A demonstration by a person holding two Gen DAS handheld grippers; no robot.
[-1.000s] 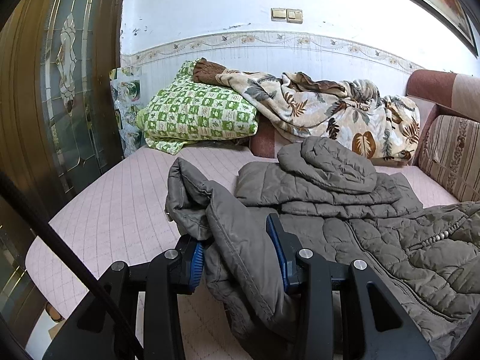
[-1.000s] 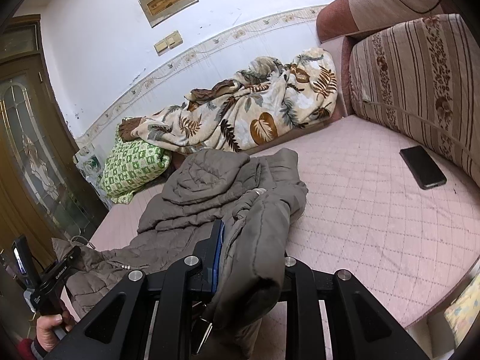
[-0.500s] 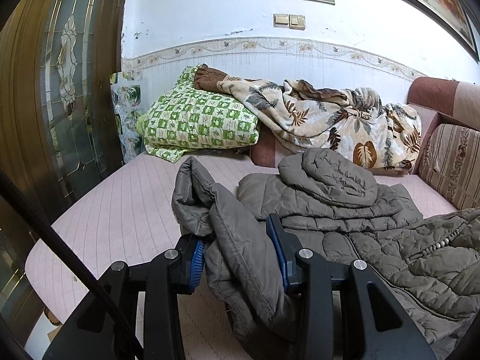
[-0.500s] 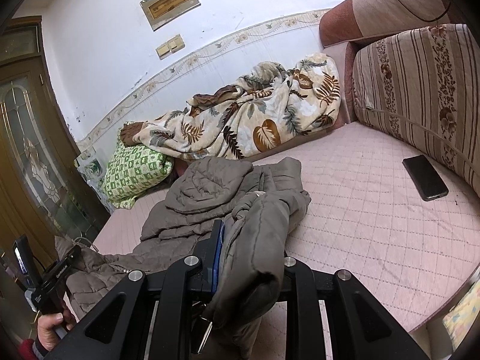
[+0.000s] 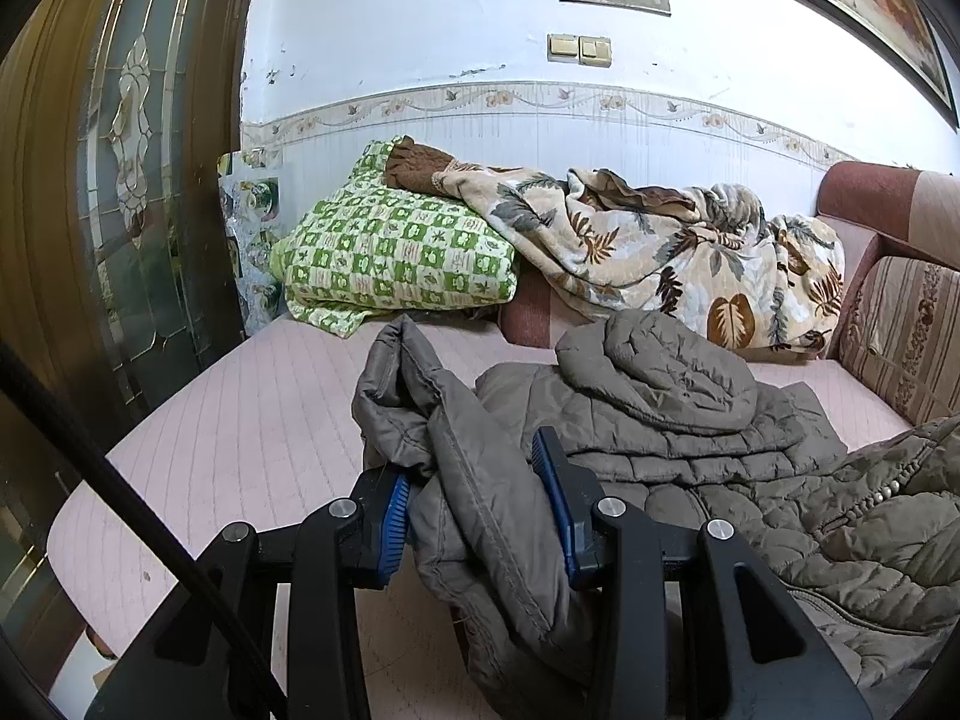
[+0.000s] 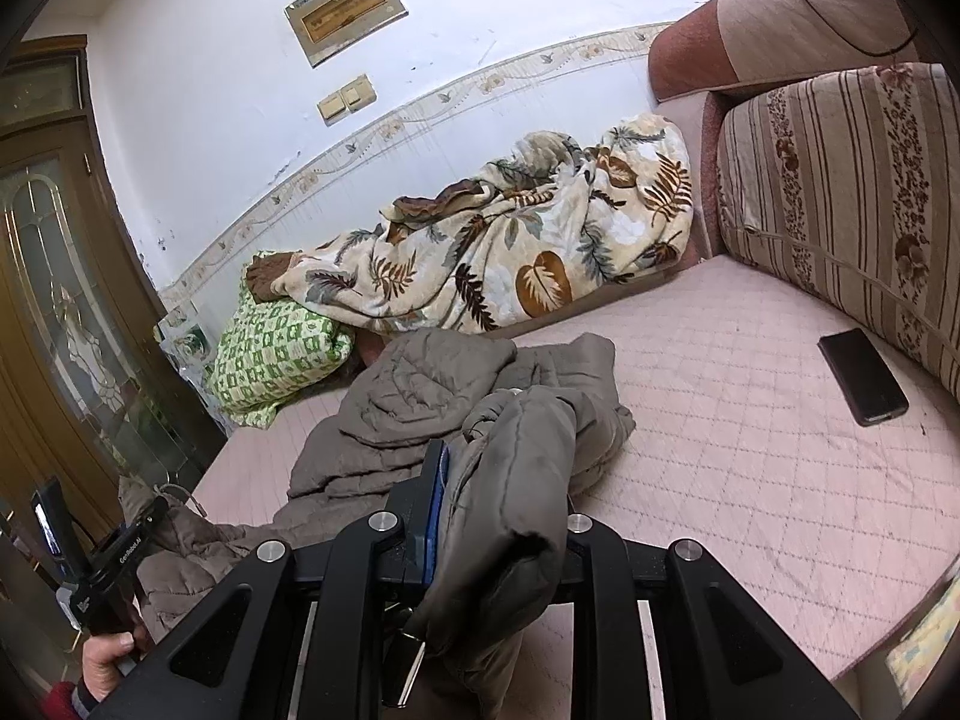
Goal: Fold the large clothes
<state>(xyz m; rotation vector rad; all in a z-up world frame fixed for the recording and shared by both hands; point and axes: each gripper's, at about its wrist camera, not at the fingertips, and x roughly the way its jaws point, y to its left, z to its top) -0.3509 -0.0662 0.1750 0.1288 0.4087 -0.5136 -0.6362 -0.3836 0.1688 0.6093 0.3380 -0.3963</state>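
Observation:
A grey-brown quilted jacket lies on the pink quilted bed, its hood folded over the body. My left gripper is shut on a thick bunch of the jacket's edge, which bulges up between the blue pads and hangs down in front. My right gripper is shut on another fold of the jacket; the cloth covers its right finger, and a zip pull dangles below. In the right wrist view the left gripper shows at the lower left, held by a hand.
A black phone lies on the bed near the striped cushions. A leaf-print blanket and a green checked pillow lie along the wall. A glazed wooden door stands at the left.
Both grippers have lifted a little with the jacket edge in them, so the bed and the bedding sit lower in both views. Both grips are unchanged.

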